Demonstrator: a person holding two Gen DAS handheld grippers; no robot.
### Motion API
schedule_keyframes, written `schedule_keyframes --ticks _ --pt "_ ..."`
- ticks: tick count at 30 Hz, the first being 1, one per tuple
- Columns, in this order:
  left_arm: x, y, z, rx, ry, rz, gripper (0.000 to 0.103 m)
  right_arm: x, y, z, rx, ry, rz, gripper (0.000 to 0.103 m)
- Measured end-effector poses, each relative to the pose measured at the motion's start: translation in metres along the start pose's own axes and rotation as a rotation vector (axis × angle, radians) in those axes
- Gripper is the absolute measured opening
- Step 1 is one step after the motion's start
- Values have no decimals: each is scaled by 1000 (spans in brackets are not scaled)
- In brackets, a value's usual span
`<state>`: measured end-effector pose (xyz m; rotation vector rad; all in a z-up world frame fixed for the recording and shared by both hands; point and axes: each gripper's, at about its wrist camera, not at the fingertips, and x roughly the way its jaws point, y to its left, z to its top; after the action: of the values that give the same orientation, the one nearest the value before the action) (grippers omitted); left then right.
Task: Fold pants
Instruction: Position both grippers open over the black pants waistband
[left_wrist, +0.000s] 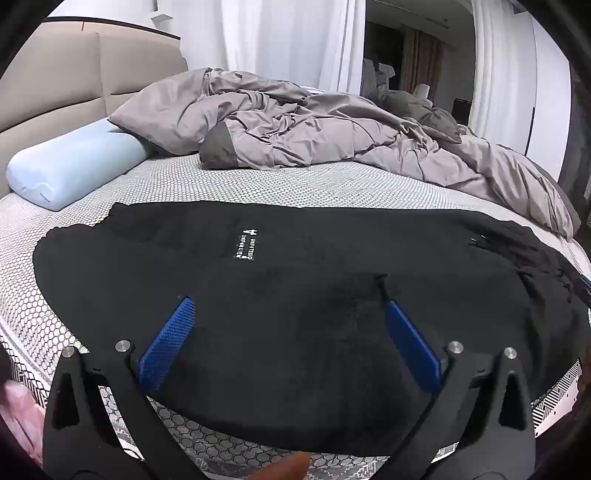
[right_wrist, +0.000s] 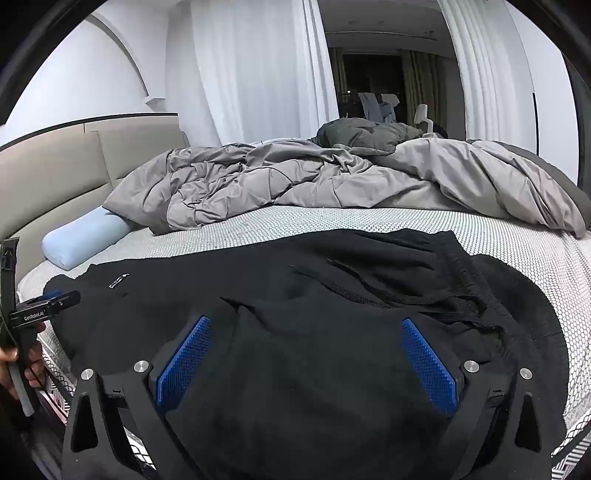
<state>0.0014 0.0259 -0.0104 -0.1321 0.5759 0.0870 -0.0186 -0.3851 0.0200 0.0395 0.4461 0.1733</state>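
Black pants (left_wrist: 295, 280) lie flat across the near side of the mattress (left_wrist: 258, 184), legs to the left, a small white label (left_wrist: 246, 245) facing up. In the right wrist view the pants (right_wrist: 314, 314) show the waistband and drawstring (right_wrist: 424, 295) at the right. My left gripper (left_wrist: 288, 306) hovers over the leg part, jaws wide open, nothing between the blue pads (left_wrist: 170, 339). My right gripper (right_wrist: 306, 325) hangs over the upper part near the waist, also open and empty. The left gripper (right_wrist: 48, 306) shows at the left edge of the right wrist view, held by a hand (right_wrist: 22, 362).
A crumpled grey duvet (left_wrist: 314, 125) covers the far half of the bed. A light blue pillow (left_wrist: 74, 166) lies at the far left against the beige headboard (left_wrist: 74, 74). White curtains (right_wrist: 258, 74) hang behind. A bare strip of mattress separates pants and duvet.
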Motion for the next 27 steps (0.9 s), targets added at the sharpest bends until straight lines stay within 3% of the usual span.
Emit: schedule_keyframes --ticks 27 --pt "-2 4 3 -29 16 14 102 8 4 -2 -7 -6 -9 103"
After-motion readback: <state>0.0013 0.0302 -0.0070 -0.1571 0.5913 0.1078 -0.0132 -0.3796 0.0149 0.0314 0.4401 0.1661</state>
